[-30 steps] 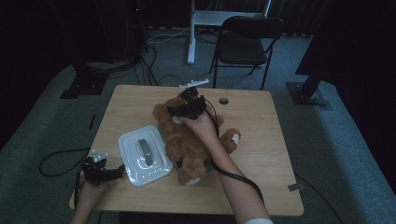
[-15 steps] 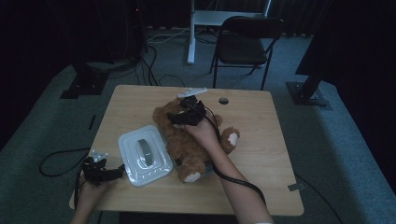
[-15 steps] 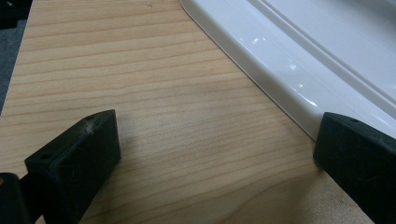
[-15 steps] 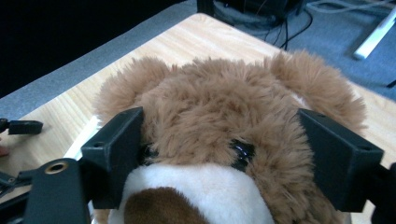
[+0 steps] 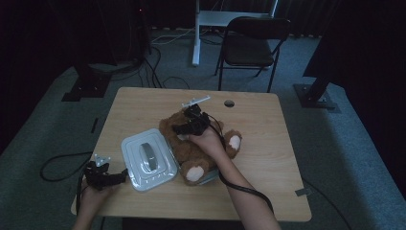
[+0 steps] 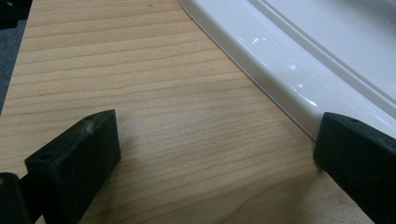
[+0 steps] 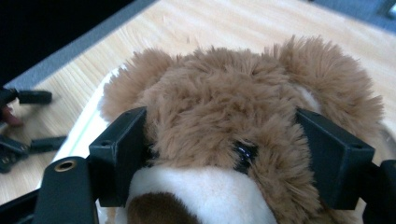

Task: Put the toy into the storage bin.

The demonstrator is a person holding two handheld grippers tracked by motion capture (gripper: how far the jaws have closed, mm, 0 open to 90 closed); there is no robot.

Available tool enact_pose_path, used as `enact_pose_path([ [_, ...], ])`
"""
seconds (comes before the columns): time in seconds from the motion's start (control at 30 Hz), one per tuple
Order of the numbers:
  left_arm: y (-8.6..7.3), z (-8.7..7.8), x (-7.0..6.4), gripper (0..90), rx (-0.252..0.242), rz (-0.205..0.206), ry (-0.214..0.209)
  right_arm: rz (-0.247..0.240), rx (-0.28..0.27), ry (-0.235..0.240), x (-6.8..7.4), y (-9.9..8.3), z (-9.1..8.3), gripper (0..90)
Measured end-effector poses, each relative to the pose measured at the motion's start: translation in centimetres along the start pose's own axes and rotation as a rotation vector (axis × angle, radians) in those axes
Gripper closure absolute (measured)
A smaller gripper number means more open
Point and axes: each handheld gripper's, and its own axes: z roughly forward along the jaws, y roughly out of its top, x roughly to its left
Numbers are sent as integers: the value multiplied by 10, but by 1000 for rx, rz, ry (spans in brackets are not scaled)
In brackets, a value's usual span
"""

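At the table's [image 5: 268,143] seven o'clock corner, the left gripper [image 5: 115,178] rests with its jaws spread apart, just beside the white lid's [image 5: 148,158] rim. The lid touches the brown teddy bear [image 5: 191,148] lying at the table's centre. The right gripper [image 5: 184,128] clamps the bear's head [image 7: 224,140], jaws pointing toward nine o'clock.

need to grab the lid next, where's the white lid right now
In the high view the white lid lies flat on the table, left of the teddy bear and just right of the left gripper.
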Motion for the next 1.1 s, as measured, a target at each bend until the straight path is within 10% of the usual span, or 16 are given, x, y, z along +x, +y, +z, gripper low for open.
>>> enact_pose_path([
  [0.33,0,0,0,11,1,-1,-1,-84,163,-74,14,-7,36,230],
  [0.63,0,0,0,10,0,-2,0,-65,285,-81,16,-9,58,246],
  [1.0,0,0,0,10,1,0,-1,-98,262,-139,24,4,42,241],
  [1.1,0,0,0,10,0,1,-1,-83,212,-93,24,10,24,241],
])
